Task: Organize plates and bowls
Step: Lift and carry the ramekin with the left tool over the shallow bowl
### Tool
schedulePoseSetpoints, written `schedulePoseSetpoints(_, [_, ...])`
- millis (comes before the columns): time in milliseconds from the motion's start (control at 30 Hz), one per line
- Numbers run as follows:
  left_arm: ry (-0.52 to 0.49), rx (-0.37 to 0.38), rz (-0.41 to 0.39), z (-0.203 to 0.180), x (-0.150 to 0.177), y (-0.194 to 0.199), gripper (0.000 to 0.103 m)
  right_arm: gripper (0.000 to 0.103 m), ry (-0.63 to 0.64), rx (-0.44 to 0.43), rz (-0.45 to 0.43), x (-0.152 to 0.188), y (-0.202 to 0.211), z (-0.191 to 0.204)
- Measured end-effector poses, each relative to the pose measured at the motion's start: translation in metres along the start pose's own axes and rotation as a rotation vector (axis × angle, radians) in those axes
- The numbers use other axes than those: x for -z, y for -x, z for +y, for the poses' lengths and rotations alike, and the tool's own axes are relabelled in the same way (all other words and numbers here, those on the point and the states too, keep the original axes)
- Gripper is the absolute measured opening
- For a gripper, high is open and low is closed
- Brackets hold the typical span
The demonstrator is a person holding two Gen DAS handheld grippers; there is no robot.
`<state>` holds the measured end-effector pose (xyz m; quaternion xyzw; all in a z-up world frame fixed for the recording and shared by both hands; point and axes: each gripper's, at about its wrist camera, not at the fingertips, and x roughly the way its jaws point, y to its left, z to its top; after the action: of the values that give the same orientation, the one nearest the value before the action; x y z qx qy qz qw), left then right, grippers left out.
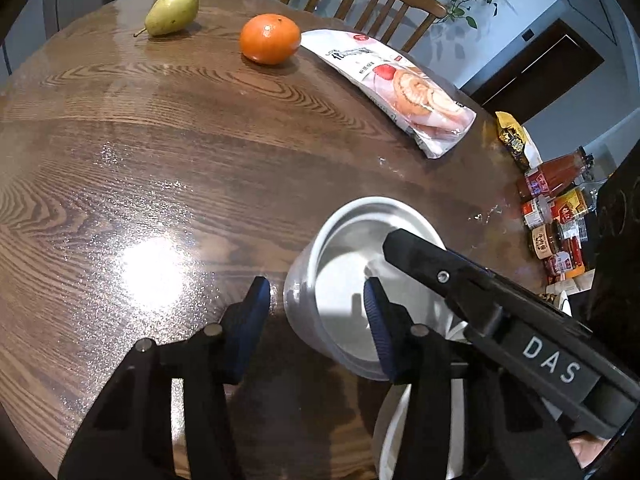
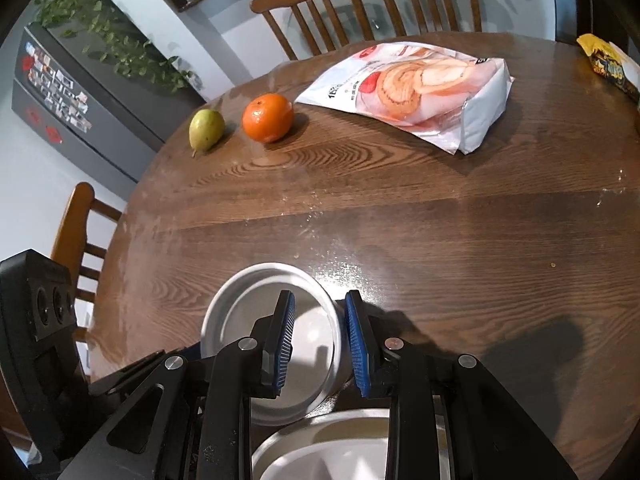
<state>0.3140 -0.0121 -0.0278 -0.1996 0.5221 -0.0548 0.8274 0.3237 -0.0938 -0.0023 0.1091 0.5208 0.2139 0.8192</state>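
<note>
A metal bowl [image 2: 272, 344], mouth tilted up toward the cameras, sits low in frame above the table [image 2: 400, 220]. Right gripper [image 2: 320, 340] straddles its rim, jaws part-open; left gripper [image 1: 316, 324] likewise.

Only "DAS" reads clearly, in white letters on the black right hand-held gripper [image 1: 552, 360] body.

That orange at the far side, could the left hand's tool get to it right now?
Probably not at once. The left gripper has its jaws open astride the metal bowl's rim, near the table's front edge. The orange lies across bare wood, so the path looks free once it lets go.
</note>
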Motion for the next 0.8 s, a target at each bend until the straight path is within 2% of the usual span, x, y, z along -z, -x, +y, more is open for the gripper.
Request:
schedulePoseSetpoints(200, [-0.015,0.012,0.005,-0.001,0.000,-0.008,0.035,0.029,-0.009,0.004,0.021,0.002,-0.011,-0.004])
schedulePoseSetpoints(500, [-0.014,-0.005,0.017,-0.003,0.000,-0.008,0.036,0.029,-0.019,0.008,0.026,0.003,-0.008,-0.002])
schedulePoseSetpoints(633, [-0.036,-0.046,-0.007,-0.006,0.001,0.000,0.036,0.029,0.008,-0.004,0.003,0.005,0.000,0.008])
schedulePoseSetpoints(800, [-0.041,-0.046,-0.036,-0.007,0.002,0.012,0.036,0.030,0.036,0.001,-0.055,0.006,0.013,0.019])
